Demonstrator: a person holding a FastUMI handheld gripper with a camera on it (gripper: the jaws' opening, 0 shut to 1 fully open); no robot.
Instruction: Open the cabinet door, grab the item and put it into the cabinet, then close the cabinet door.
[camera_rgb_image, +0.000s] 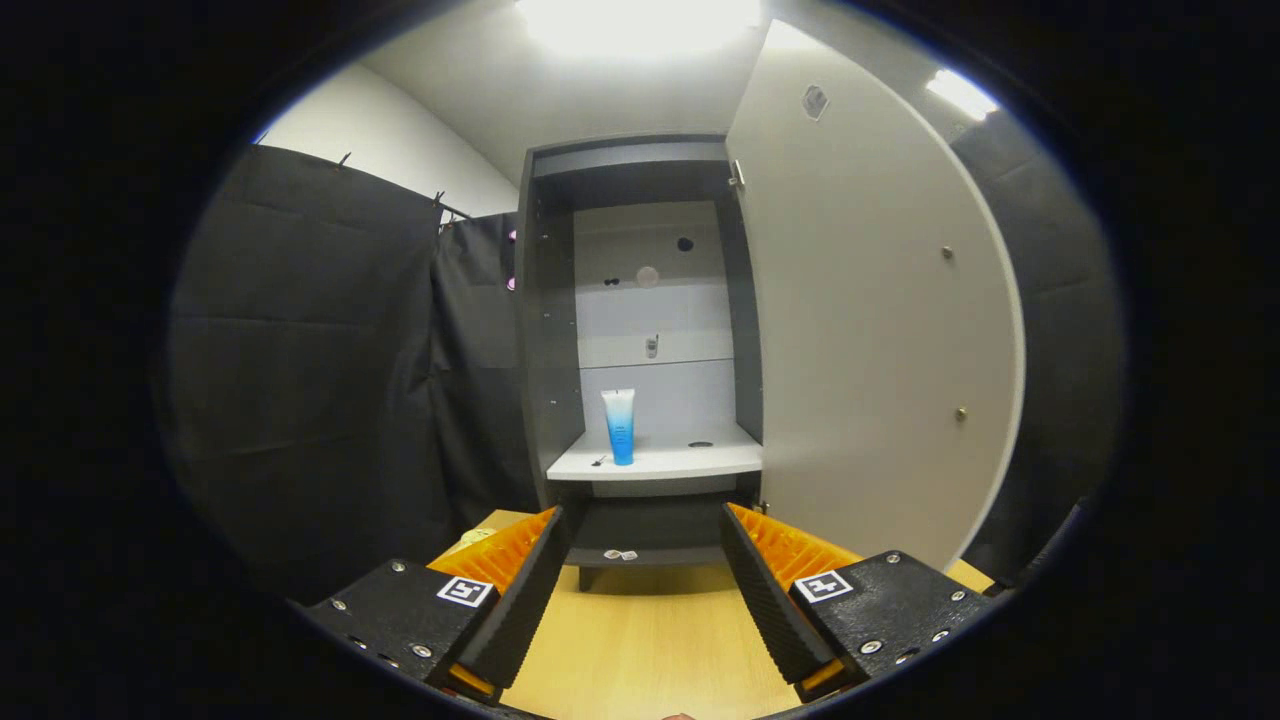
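Standing upright on cabinet shelf at 12 o'clock: tube — likely light, squeezable, slippery; gripping mid-body advised. Gripper jaws gaping wide, holding nothing.

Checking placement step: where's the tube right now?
The tube stands upright on the cabinet shelf, toward its left side, beyond the open, empty tool; the door hangs open at right.

— Where was the tube?
— Upright on the cabinet's pale shelf, centre frame, white fading to blue.
— And the door?
— Swung wide open, right of centre.
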